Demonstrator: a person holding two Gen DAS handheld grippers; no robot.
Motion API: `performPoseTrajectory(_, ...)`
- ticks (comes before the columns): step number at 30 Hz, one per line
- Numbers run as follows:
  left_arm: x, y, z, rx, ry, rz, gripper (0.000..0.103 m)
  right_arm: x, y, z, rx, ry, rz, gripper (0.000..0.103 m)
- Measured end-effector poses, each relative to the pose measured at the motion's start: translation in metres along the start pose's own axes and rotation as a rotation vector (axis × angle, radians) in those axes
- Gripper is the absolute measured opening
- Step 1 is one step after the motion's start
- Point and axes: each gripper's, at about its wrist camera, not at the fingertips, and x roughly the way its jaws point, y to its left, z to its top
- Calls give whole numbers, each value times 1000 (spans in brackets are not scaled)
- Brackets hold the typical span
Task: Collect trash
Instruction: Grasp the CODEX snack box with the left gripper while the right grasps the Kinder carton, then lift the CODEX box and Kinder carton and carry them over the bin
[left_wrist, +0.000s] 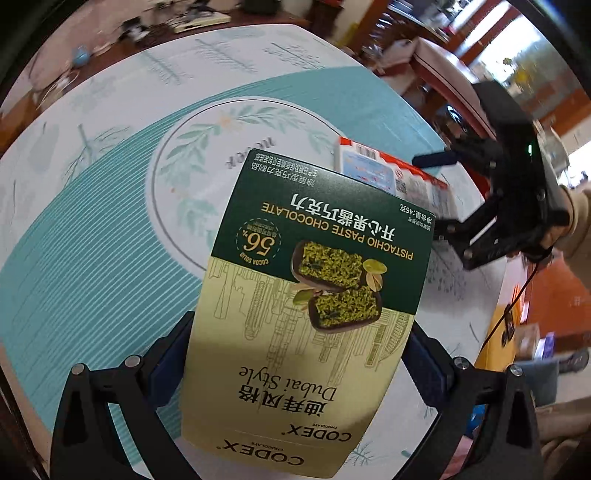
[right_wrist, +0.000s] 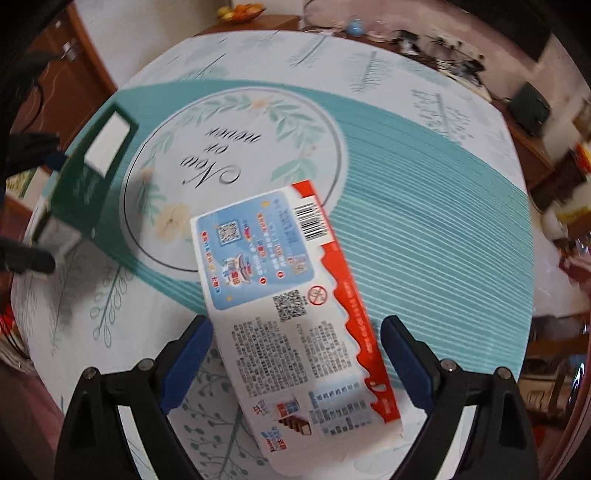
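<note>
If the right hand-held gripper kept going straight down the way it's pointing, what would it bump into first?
Probably the flat white-and-red cardboard snack box, which lies between the open blue fingers of the right hand-held gripper. Under it is the round table's teal-and-white patterned cloth. Depth is hard to judge.

We see both views in even, bright daylight, with a washed-out window (left_wrist: 517, 55) glaring at the far right of the left wrist view. Fisheye bending curves the tablecloth (right_wrist: 424, 229) and darkens the corners, and motion blur smears the far clutter and the red and white box (right_wrist: 295, 306). A soft shadow lies beside the green box (right_wrist: 88, 177) at the left.
</note>
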Motion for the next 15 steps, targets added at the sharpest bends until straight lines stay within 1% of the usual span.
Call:
performPoseTrajectory(3,-1,0,-9,-43,-6,-2,101,5,11,-2,-49,21,-5,93)
performPoseTrajectory(5,-4,0,-14,-66,-10,-7,100,6,14,-3,-60,15,2,93)
performPoseTrajectory(9,-6,-10,-17,-75,-14,-4,101,7,12,-3,-35,27,7,93)
performPoseTrajectory(15,-6,-19,-13,-67,-25,0,100,7,11,-4,35,58,-5,89)
